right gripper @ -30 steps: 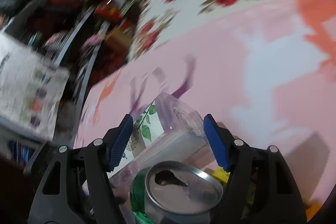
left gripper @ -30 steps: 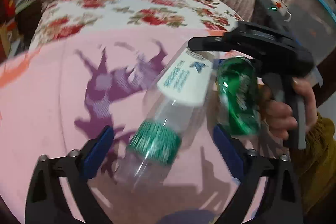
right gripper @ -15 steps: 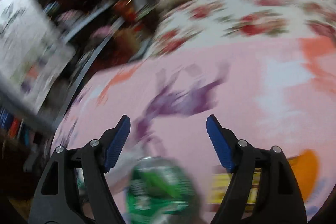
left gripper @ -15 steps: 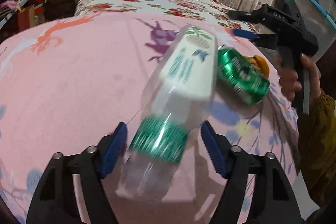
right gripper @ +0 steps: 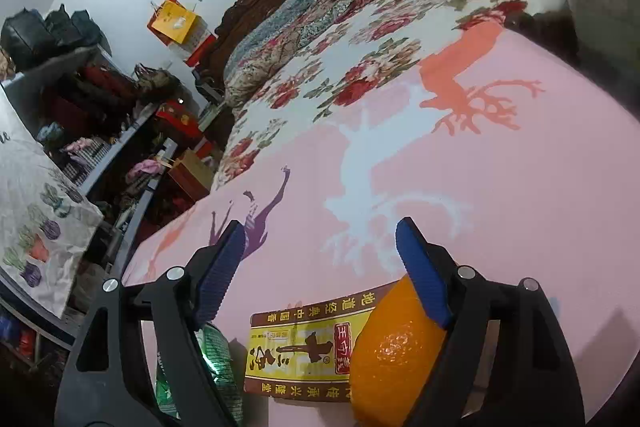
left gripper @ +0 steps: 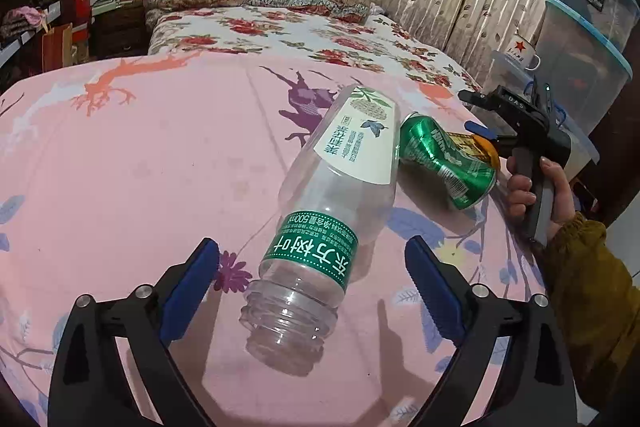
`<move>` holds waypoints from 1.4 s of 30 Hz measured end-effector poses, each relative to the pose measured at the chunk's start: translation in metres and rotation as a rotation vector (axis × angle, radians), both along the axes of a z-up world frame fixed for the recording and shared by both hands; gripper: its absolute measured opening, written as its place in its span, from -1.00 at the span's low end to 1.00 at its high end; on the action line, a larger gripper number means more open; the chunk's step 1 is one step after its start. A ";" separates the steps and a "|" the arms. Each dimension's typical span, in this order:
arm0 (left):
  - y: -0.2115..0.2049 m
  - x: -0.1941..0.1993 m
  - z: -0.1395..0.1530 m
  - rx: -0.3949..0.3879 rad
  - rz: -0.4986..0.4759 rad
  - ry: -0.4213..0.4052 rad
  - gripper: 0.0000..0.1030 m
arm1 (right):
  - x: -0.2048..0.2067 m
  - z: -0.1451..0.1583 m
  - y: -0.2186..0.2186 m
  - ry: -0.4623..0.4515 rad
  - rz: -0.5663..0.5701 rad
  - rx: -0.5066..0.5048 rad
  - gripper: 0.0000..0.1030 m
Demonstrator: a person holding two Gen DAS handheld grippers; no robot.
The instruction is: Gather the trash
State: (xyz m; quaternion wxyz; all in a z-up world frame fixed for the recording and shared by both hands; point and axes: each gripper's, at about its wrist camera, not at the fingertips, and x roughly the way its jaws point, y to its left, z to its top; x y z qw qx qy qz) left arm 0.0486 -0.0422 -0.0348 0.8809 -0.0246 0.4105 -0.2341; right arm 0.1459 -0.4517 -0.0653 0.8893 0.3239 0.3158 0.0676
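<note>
the clear plastic bottle [left gripper: 340, 211] lies uncapped on the pink bedspread [left gripper: 140, 167], neck toward the left hand-held gripper [left gripper: 312, 287], whose jaws have just been opening and now stand spread to either side of the neck, pads not touching it. just beyond it the dented green can [left gripper: 444, 163] lies on its side near the bed's edge. the right hand-held gripper [right gripper: 320, 267] has also just been opening – its jaws are spread with nothing pinched, the yellow-and-brown packet [right gripper: 304, 351] and an orange peel-like scrap [right gripper: 396, 351] lying low between and under its fingers. risks from here – the light, round bottle could roll or skate off the soft cover if one pad nudges it first; the can sits close enough to the edge to be knocked off; a flat packet on soft cloth may slip out of a closing grip
</note>
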 end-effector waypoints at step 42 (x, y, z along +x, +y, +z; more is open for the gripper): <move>0.020 -0.001 0.004 -0.034 0.073 0.001 0.75 | -0.120 0.002 0.042 0.020 0.156 0.080 0.40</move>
